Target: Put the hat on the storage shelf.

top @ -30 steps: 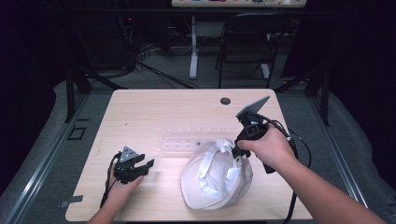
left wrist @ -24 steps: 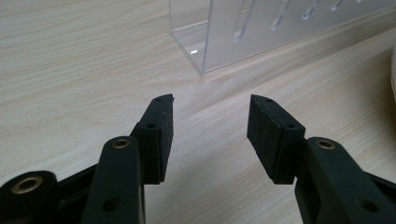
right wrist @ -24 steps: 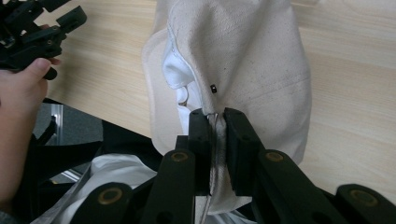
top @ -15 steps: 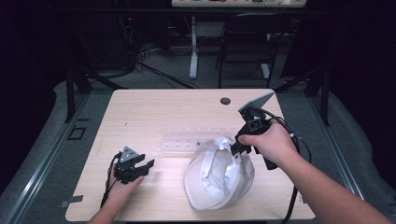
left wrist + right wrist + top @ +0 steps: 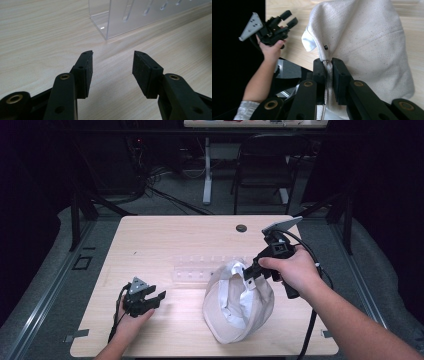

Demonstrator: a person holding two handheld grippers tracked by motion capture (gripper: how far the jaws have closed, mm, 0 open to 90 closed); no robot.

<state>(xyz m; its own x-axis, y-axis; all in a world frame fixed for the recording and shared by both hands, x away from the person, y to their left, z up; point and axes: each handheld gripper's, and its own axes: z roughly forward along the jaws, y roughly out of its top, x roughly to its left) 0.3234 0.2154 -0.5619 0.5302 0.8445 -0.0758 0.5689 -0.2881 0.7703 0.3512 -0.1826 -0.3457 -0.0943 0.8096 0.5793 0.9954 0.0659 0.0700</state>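
A cream cloth cap point(image 5: 240, 302) with a white lining lies on the wooden table point(image 5: 165, 237), its upper edge lifted. My right gripper point(image 5: 248, 271) is shut on that edge; in the right gripper view the jaws pinch a fold of the cap point(image 5: 367, 37) at the right gripper's tips point(image 5: 327, 65). My left gripper point(image 5: 156, 298) rests low on the table's front left, open, apart from the cap. Its jaws point(image 5: 112, 68) point at bare wood in the left gripper view, nothing between them. The left gripper point(image 5: 289, 18) also appears in the right gripper view.
A clear acrylic rack point(image 5: 200, 268) with slots lies on the table behind the cap; its end point(image 5: 130, 17) stands just ahead of my left gripper. A dark round hole point(image 5: 241, 228) marks the table's far edge. A chair point(image 5: 262, 165) and cables stand on the floor beyond.
My right gripper has risen slightly and drawn the cap's edge up and to the right. The left gripper has stayed put.
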